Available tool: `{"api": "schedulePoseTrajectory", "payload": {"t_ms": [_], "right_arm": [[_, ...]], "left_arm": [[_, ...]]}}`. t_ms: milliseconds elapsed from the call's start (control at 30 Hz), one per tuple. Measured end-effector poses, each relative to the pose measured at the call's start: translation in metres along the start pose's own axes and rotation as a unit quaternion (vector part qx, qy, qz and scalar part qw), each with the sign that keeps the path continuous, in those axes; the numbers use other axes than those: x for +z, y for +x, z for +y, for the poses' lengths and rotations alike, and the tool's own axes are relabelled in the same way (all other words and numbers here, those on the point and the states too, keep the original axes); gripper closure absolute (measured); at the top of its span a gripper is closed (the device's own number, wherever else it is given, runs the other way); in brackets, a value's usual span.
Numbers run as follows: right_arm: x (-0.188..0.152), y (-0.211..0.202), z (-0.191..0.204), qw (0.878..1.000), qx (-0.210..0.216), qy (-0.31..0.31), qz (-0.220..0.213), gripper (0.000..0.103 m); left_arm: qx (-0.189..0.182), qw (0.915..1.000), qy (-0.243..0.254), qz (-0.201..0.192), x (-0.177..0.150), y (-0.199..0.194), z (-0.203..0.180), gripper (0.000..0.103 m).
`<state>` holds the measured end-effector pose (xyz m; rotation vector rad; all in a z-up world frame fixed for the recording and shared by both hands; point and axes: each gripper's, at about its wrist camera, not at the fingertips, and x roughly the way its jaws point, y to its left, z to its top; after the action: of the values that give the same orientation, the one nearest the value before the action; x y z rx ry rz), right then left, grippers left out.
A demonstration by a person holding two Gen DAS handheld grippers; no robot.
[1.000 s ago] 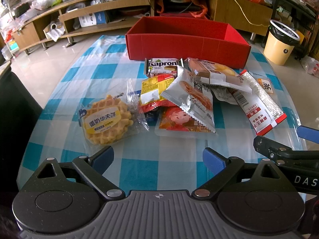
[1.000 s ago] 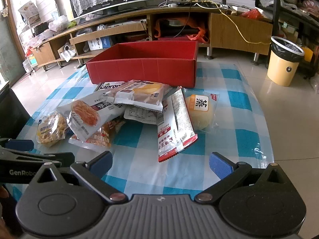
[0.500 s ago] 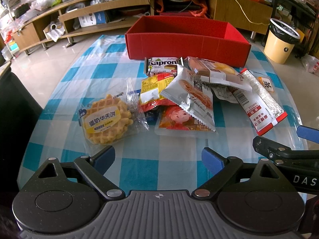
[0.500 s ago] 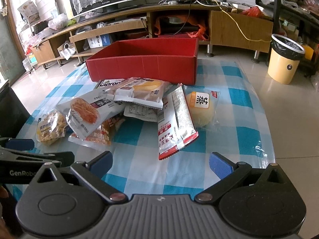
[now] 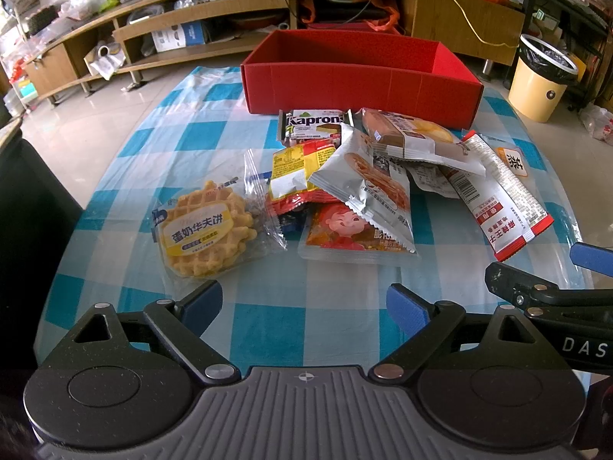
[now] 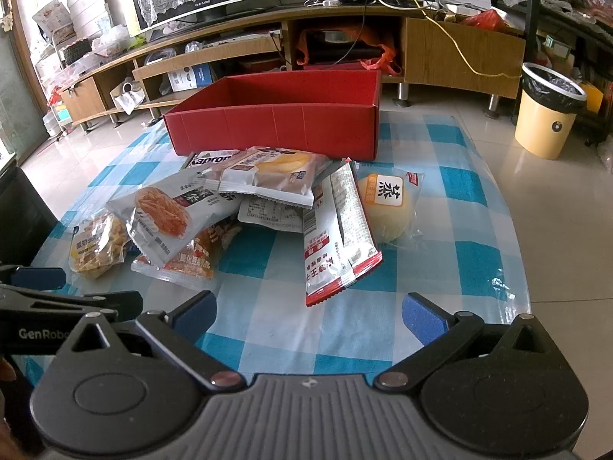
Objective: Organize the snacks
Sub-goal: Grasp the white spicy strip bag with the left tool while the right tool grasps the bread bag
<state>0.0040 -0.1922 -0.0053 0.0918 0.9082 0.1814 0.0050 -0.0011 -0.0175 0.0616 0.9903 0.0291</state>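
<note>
A pile of snack packets lies on the blue-checked tablecloth (image 5: 268, 329) before an empty red box (image 5: 360, 84), which also shows in the right wrist view (image 6: 276, 126). A waffle packet (image 5: 207, 230) lies at the pile's left. A long red-and-white packet (image 6: 337, 237) and a round bun packet (image 6: 387, 207) lie at its right. A Kapron wafer bar (image 5: 314, 124) lies by the box. My left gripper (image 5: 304, 303) is open and empty near the table's front edge. My right gripper (image 6: 308, 314) is open and empty, just right of the left one.
A yellow waste bin (image 6: 548, 115) stands on the floor at the right. A low wooden TV cabinet (image 6: 345, 38) runs behind the table. A dark chair back (image 5: 30, 199) is at the left edge.
Both grippers have risen and tilted down a little, so the pile sits lower in each view. Nothing on the table has moved.
</note>
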Motion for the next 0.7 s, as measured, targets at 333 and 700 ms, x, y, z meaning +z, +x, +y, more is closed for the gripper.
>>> {"api": "schedulePoseTrajectory", "payload": {"t_ms": [333,700], "right_arm": [[0.009,0.002,0.000,1.000,0.015,0.004,0.006,0.001],[0.082,0.021,-0.002,0.999,0.030,0.016,-0.013,0.001]], "left_arm": [[-0.006,0.9999,-0.014,-0.002,0.005,-0.002,0.008,0.006],[-0.027,0.9986,-0.045,-0.010,0.020,-0.005,0.023,0.001]]}}
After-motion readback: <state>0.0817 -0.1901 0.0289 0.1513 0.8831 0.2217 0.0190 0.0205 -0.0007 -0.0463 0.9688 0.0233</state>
